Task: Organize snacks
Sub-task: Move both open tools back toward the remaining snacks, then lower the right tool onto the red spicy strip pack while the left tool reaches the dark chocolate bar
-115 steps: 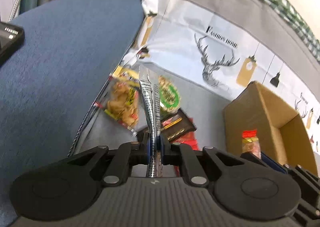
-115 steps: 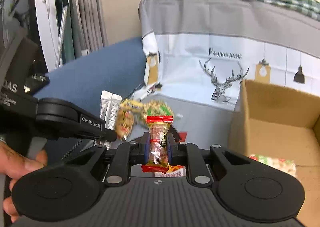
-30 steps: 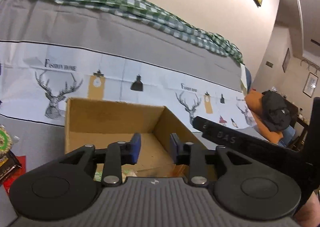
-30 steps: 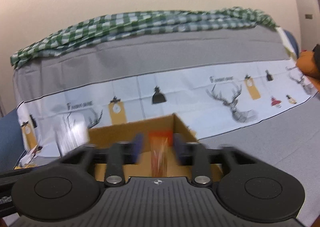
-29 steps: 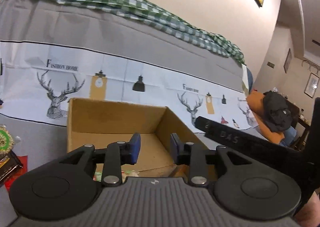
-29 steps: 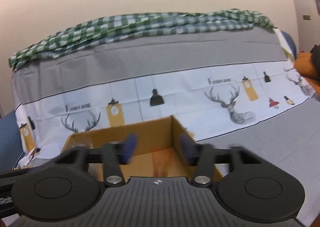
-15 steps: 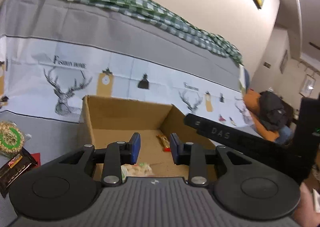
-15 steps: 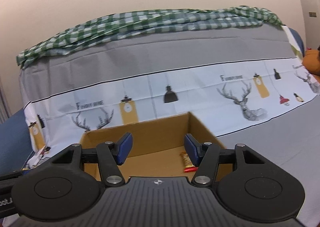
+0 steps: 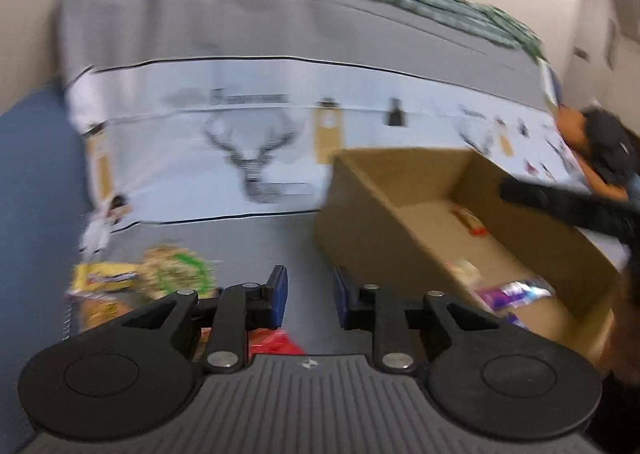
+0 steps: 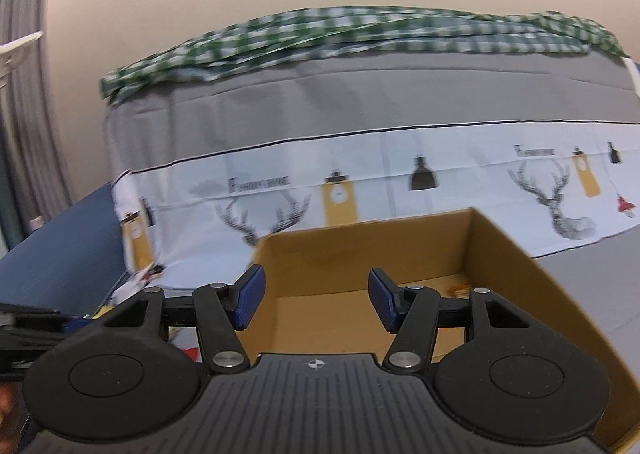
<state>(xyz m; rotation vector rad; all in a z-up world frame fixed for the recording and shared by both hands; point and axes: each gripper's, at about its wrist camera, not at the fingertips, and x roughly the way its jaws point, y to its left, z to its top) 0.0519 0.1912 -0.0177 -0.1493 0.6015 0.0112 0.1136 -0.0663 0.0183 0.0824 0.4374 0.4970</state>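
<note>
One blurred heap of loose snacks point(image 9: 144, 278) lies on the grey cloth point(image 9: 256, 242) at the left of the left wrist view: one yellow packet point(image 9: 102, 278), one green-ringed bag point(image 9: 178, 270) and one red wrapper point(image 9: 272, 342) below the jaws; further packets there are too smeared to count. Right of the heap the left gripper point(image 9: 307, 294) hangs over bare cloth, its two blue pads point(image 9: 278, 296) a narrow gap apart and closing, nothing between them. One cardboard box point(image 9: 360, 222) stands to the right, open-topped. Inside it four things can be told apart: one red-ended candy point(image 9: 468, 220) near the far wall, one pale packet point(image 9: 464, 268), one purple-and-silver packet point(image 9: 516, 292), and a fourth mostly hidden at the near edge. Across the box's right side reaches the other tool's black body point(image 9: 560, 206).

In the right wrist view the right gripper point(image 10: 316, 302) points over the same box point(image 10: 520, 274), jaws wide apart and empty; one candy point(image 10: 460, 290) shows in the far corner.

Against a second ago, the left camera has swung off the box toward the loose heap and its jaws stand narrower. The right gripper then had a red-topped candy between its pads; now they are bare and the candy lies on the box floor.
</note>
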